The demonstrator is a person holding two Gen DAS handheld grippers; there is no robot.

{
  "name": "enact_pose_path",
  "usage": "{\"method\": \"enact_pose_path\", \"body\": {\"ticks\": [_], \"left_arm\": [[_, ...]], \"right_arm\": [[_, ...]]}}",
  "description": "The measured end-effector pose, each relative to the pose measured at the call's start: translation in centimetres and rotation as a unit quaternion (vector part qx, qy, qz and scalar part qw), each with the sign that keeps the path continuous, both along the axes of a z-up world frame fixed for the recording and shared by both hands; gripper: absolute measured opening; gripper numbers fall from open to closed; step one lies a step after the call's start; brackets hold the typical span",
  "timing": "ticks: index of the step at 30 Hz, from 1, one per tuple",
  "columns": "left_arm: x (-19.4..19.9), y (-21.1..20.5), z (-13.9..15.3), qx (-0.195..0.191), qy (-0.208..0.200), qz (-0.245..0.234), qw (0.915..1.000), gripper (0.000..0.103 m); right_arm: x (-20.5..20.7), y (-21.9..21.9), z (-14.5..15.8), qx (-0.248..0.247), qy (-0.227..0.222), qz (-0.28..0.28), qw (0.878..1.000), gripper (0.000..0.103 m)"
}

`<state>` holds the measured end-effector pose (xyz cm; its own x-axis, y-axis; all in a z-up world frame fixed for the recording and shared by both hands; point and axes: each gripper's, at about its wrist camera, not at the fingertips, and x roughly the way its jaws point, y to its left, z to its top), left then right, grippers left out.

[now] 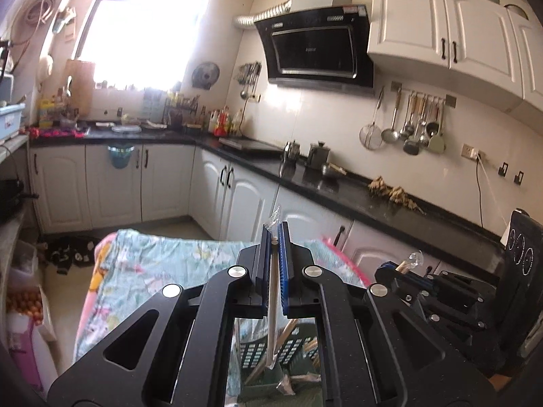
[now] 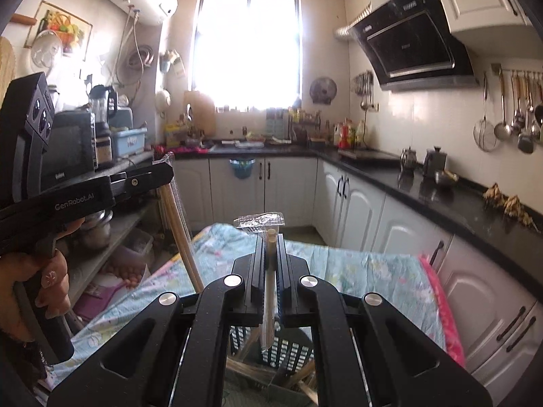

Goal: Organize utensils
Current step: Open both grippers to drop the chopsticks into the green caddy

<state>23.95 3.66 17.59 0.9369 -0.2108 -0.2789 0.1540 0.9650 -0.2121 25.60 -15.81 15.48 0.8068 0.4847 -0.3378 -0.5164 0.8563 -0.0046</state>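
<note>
Two tongs [image 1: 275,237], two wrapped chopsticks [image 1: 272,305]

Left gripper [image 1: 275,237] jaws nearly shut, angled slightly downward, right gripper [image 2: 270,240] likewise closed and tilted down, left hand [image 2: 37,281] wrapped round its handle

Readable: "GenRobot.AI", white lettering along the black side of the left gripper [image 2: 159,173], seen from the right wrist. Elsewhere only unreadable marks: a small logo on the range hood [image 2: 407,47] glass, blurred blue print on the blue bin [image 2: 129,142].
</note>
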Motion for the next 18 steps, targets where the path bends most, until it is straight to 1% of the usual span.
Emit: {"method": "enact_pose_path", "body": {"ticks": [5, 11, 12, 13, 14, 15, 18], "left_arm": [[1.0, -0.2, -2.3, -0.002, 0.020, -0.005, 0.9998, 0.002], [1.9, -0.5, -4.4, -0.005, 0.041, -0.012, 0.9991, 0.003], [2.0, -0.7, -4.6, -0.004, 0.045, -0.013, 0.9989, 0.006], [2.1, -0.6, -5.0, -0.002, 0.051, -0.013, 0.9986, 0.013], [2.1, -0.6, -5.1, -0.002, 0.054, -0.011, 0.9985, 0.019], [2.0, -0.4, -5.3, -0.004, 0.056, -0.011, 0.9984, 0.027], [1.6, 0.1, -5.6, -0.010, 0.061, -0.007, 0.9981, 0.035]], "right_arm": [[0.9, 0.8, -2.4, -0.006, 0.026, -0.004, 1.000, 0.006], [1.5, 1.7, -4.3, -0.014, 0.046, -0.010, 0.999, 0.006], [1.5, 1.9, -4.5, -0.016, 0.049, -0.011, 0.999, 0.007], [1.6, 1.9, -4.7, -0.017, 0.053, -0.012, 0.998, 0.009], [1.6, 1.8, -4.9, -0.016, 0.055, -0.014, 0.998, 0.018], [1.5, 1.6, -5.0, -0.012, 0.057, -0.016, 0.998, 0.029], [1.4, 1.0, -5.2, -0.006, 0.060, -0.020, 0.998, 0.031]]}}
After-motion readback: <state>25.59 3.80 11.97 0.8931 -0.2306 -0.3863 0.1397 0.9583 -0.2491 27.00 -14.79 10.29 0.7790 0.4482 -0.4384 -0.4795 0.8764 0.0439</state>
